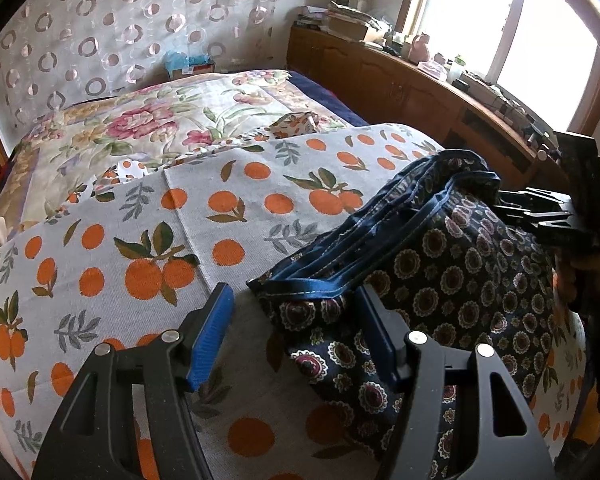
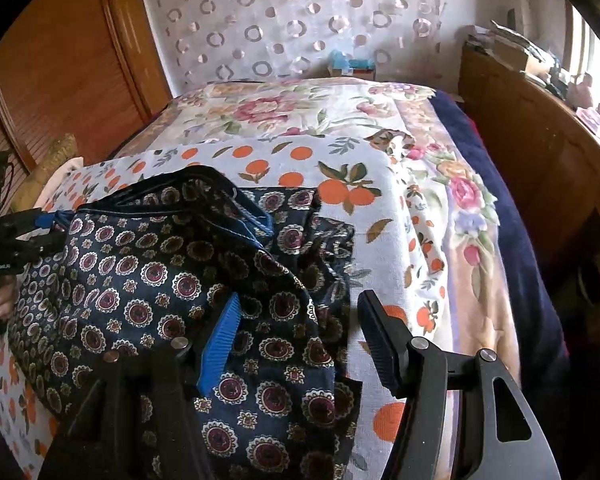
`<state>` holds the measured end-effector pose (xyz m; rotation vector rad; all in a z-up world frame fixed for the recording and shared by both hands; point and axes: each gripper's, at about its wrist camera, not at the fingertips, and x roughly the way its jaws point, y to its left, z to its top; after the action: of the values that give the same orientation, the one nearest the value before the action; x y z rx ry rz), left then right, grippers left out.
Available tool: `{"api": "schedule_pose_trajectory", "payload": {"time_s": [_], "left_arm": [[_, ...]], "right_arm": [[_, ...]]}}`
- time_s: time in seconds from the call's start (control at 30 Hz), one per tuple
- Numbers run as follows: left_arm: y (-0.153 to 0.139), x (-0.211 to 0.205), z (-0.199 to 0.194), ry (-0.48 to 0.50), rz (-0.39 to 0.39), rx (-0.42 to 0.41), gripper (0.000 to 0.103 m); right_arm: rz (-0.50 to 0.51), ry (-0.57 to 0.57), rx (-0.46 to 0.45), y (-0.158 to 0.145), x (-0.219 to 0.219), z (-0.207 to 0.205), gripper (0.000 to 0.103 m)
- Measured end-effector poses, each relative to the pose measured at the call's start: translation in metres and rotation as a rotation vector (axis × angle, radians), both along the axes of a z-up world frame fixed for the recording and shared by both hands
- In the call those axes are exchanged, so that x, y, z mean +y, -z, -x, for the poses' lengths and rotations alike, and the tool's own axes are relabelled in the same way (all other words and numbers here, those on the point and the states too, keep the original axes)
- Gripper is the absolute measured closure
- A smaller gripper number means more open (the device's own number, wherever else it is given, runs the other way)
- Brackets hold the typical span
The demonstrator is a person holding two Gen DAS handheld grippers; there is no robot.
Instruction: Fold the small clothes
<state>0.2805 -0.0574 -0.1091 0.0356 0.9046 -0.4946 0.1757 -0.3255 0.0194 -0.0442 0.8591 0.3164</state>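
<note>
A navy garment (image 1: 460,280) with round medallion print and blue trim lies bunched on an orange-fruit print cloth (image 1: 140,248) spread over the bed. My left gripper (image 1: 296,336) stands open at the garment's near left corner. The cloth edge lies between its jaws, and the right finger (image 1: 380,340) rests against the fabric. In the right wrist view the garment (image 2: 160,272) fills the lower left. My right gripper (image 2: 300,340) is open around the garment's right edge, its blue left pad (image 2: 220,340) against the cloth and its right finger (image 2: 380,344) clear of it.
A floral bedspread (image 1: 160,120) covers the far half of the bed. A wooden cabinet (image 1: 400,84) with clutter on top runs along the right under a window. A circle-patterned curtain (image 2: 300,20) hangs behind the bed, and a wooden door (image 2: 60,60) stands at the left. A hand (image 2: 2,300) holds the other gripper.
</note>
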Motion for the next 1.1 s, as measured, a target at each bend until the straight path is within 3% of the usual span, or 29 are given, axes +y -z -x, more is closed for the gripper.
{"api": "schedule_pose_trajectory", "payload": {"time_s": [0.23, 0.3, 0.33, 0.8, 1.1], "left_arm": [[0.0, 0.001, -0.003, 0.018, 0.023, 0.01, 0.067], [0.001, -0.001, -0.004, 0.028, 0.027, 0.022, 0.087], [0.001, -0.001, -0.004, 0.038, 0.039, 0.036, 0.091], [-0.06, 0.018, 0.047, -0.027, 0.108, -0.159, 0.098], [-0.094, 0.056, 0.069, -0.1, 0.105, -0.27, 0.098]], "right_arm": [[-0.041, -0.045, 0.003, 0.002, 0.003, 0.001, 0.078], [-0.06, -0.052, 0.004, 0.003, 0.002, 0.003, 0.087], [-0.073, -0.053, -0.001, 0.003, 0.001, 0.004, 0.09], [-0.114, -0.01, -0.223, -0.039, 0.007, 0.051, 0.095], [-0.103, -0.096, -0.312, -0.052, 0.038, 0.056, 0.096]]}}
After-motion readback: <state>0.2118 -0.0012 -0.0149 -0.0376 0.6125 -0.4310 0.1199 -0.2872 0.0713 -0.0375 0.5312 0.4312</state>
